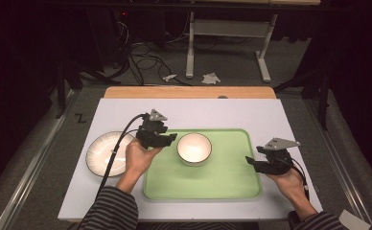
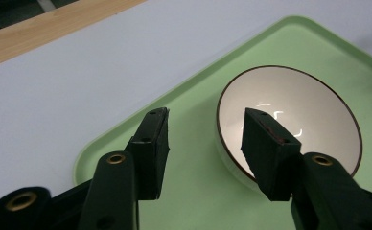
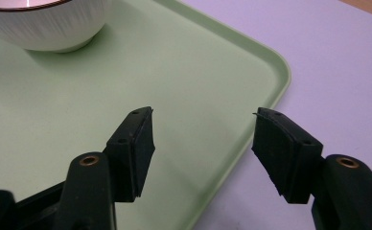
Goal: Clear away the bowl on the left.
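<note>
A white bowl (image 1: 194, 147) with a dark rim stands upright in the left half of a light green tray (image 1: 222, 184). My left gripper (image 1: 167, 140) hovers just left of the bowl, open, with nothing held. In the left gripper view its fingertips (image 2: 205, 119) straddle the bowl's (image 2: 294, 105) near rim from above, with green tray (image 2: 289, 21) beneath them. My right gripper (image 1: 250, 162) is open at the tray's right edge. In the right gripper view the gripper (image 3: 203, 115) spans the tray's rim (image 3: 275, 67), and the bowl (image 3: 45, 28) is far off at the top left.
A white ribbed plate (image 1: 105, 153) lies on the white table top (image 1: 232, 112) left of the tray, partly under the left hand and cable. A wooden strip (image 1: 189, 92) runs along the far edge. Beyond it are a dark floor, cables and a table frame.
</note>
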### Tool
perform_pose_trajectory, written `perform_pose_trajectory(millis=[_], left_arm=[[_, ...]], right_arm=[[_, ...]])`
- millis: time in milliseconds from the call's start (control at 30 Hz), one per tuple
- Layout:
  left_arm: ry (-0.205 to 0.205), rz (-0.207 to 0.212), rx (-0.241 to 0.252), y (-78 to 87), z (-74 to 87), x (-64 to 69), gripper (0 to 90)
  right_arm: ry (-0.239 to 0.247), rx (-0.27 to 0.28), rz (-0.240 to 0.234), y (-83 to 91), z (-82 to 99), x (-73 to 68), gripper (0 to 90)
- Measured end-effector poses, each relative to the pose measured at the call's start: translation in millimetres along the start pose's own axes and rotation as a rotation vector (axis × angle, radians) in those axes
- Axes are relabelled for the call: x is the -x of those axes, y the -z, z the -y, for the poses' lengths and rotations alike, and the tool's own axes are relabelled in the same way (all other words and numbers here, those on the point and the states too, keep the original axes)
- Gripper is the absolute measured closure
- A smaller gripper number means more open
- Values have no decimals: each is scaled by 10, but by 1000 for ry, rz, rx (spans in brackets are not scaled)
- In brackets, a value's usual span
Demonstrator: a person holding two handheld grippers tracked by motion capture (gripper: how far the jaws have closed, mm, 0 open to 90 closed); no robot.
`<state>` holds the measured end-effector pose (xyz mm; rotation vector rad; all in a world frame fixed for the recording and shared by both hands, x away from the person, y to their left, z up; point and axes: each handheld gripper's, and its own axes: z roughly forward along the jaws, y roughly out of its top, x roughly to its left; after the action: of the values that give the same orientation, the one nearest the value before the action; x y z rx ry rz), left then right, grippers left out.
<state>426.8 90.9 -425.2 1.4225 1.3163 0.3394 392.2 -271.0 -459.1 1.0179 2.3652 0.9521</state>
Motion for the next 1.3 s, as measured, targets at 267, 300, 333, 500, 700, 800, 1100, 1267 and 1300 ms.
perform_pose_trajectory(millis=[267,300,333,500,700,800,1100,1267,1300], left_arm=[[8,4,11,149,-43,-58,522],[8,4,11,149,-43,-58,522],[20,6,13,208,-50,-86,521],[27,8,26,330,-93,-122,517],[67,9,57,455,-145,-166,507],[54,-2,44,487,-125,-186,508],[106,-41,82,695,-107,-390,510],[145,-62,102,770,-11,-547,510],[145,-62,102,770,-11,-547,511]], right_arm=[[-14,3,-10,-10,-5,9,414],[-14,3,-10,-10,-5,9,414],[-18,-1,-15,-28,-4,24,414],[-17,-4,-26,-51,0,21,414],[-24,-6,-17,-47,-3,29,414],[-17,-6,-15,-41,-7,23,414],[-14,7,-5,-30,-7,26,413],[-23,17,8,-4,-5,35,410],[-23,17,8,-4,-5,35,410]])
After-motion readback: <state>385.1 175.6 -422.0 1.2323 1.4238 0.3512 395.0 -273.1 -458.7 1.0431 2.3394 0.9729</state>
